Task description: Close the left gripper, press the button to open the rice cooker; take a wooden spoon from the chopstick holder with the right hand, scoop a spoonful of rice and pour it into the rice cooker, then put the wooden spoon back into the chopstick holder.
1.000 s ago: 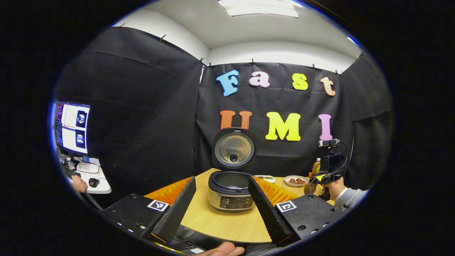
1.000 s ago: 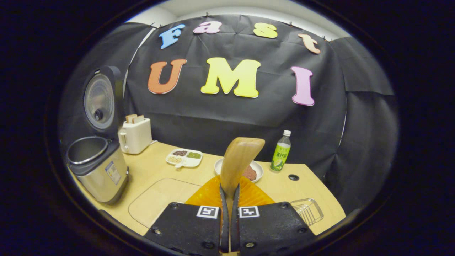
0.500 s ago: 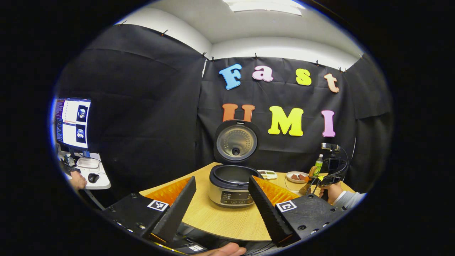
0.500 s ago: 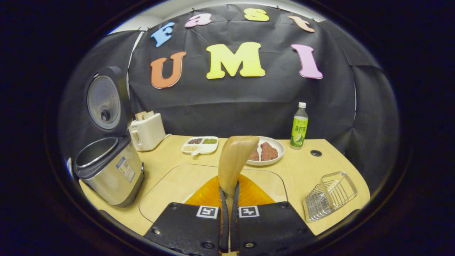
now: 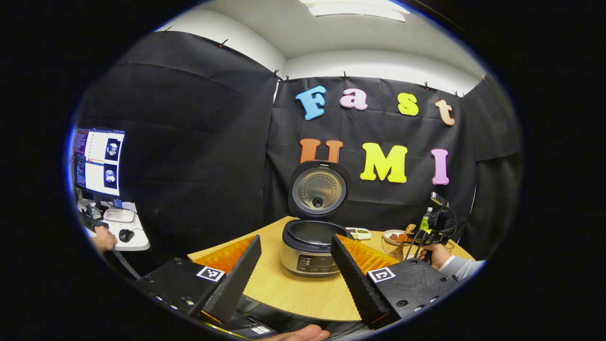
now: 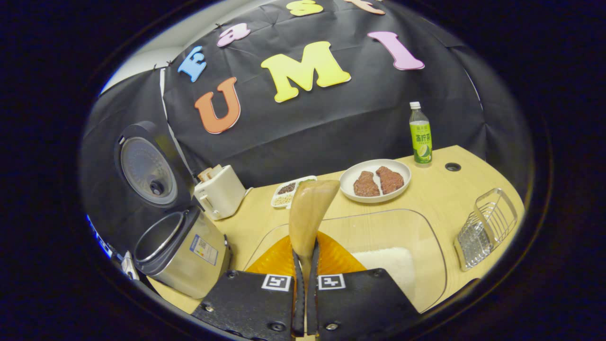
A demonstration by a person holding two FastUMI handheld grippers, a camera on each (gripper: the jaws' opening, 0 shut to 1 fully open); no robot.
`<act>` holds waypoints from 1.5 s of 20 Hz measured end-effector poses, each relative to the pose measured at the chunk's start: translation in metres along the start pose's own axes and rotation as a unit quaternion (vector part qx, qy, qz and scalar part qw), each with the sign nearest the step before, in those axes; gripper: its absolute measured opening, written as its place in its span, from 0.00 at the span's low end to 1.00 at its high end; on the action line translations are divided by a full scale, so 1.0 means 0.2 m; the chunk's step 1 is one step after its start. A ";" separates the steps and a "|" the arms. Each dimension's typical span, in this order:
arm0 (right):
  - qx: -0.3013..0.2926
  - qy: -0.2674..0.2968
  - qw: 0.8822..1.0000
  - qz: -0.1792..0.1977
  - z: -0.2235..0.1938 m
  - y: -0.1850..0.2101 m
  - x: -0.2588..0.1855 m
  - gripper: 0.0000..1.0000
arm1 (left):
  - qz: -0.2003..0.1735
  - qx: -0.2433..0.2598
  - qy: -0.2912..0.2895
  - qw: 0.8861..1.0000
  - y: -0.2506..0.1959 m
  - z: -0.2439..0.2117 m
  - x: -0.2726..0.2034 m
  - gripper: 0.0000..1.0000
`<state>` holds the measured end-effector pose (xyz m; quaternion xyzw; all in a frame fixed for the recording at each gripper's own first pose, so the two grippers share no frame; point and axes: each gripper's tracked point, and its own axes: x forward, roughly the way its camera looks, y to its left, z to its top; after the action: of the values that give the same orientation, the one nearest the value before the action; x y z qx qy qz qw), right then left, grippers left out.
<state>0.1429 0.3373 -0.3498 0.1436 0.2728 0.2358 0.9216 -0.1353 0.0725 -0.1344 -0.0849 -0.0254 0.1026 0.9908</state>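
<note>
The rice cooker stands on the wooden table with its lid up and the pot bare. My left gripper is open, hanging short of the cooker with nothing between its fingers. My right gripper is shut on the handle of a wooden spoon, whose bowl points up and forward. It hovers over a clear glass dish with a heap of white rice just right of the fingers. The open cooker lies to the left. In the left gripper view, a hand holds the right gripper far right.
A wire holder lies on its side at the table's right edge. Behind the dish are a toaster, a divided plate of grains, a plate with two meat pieces and a green bottle. A monitor stands far left.
My right gripper has tipped down and rolled over the glass dish with the spoon, bringing the rice into view. The left gripper has hardly moved and stays open.
</note>
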 end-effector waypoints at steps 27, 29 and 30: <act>0.525 -0.102 0.833 0.142 0.39 -0.38 -0.34 0.07 | -0.007 0.068 0.008 0.998 -0.07 0.01 -0.07 0.94; 0.547 -0.101 0.820 0.136 0.37 -0.38 -0.35 0.06 | -0.009 0.068 0.011 0.998 -0.08 0.02 -0.08 0.95; 0.547 -0.102 0.821 0.129 0.36 -0.38 -0.36 0.07 | -0.009 0.071 0.011 0.997 -0.08 0.03 -0.09 0.95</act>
<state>0.1589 0.2258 -0.2904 0.6811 0.2398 0.1486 0.6757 -0.1493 0.0548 -0.1273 -0.0156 -0.0077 0.0943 0.9954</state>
